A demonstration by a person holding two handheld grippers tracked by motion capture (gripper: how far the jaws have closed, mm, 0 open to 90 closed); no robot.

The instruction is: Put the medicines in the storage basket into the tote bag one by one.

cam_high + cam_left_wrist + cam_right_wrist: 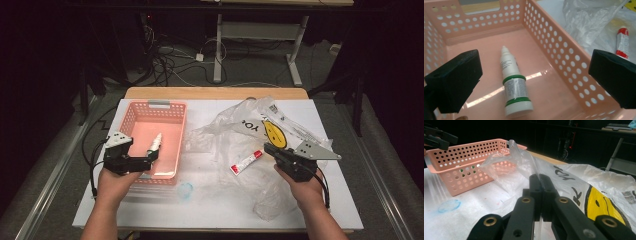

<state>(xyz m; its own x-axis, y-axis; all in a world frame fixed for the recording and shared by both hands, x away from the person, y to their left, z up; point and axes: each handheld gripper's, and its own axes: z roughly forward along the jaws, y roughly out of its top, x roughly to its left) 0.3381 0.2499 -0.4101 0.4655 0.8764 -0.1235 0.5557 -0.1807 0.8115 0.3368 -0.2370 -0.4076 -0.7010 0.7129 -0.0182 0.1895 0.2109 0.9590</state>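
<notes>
Dark floor strewn with cables and the legs of another desk fill the top of the high view, and below them a white-covered table [150,210] carries the work. At centre left of that view stands a pink perforated basket [131,116], and inside it, toward its lower right corner, lies a small white dropper bottle [156,142] with green bands; in the left gripper view the bottle [513,87] rests flat on the basket floor with its nozzle pointing to the far wall. The left hand-held gripper [150,156] hangs over the basket's near edge with its jaws spread wide, one pad to each side of the bottle and neither touching it, so it holds nothing. To the right of centre a crumpled clear plastic bag [235,131] with a yellow smiley print sprawls over the table, and a red-and-white tube [246,162] lies just beside its lower edge, near the right hand-held gripper [270,149]. That gripper's jaws are pressed fully together, and in the right gripper view they appear to pinch a fold of the bag [529,167], lifting it into a peak. By my reading, the bottle has been dropped into the basket and the tube is the next thing to move. The next move calls for the left hand-held gripper to clear the basket wall, cross to the tube, and close on it across its narrow width while the right keeps the bag out of the way.
</notes>
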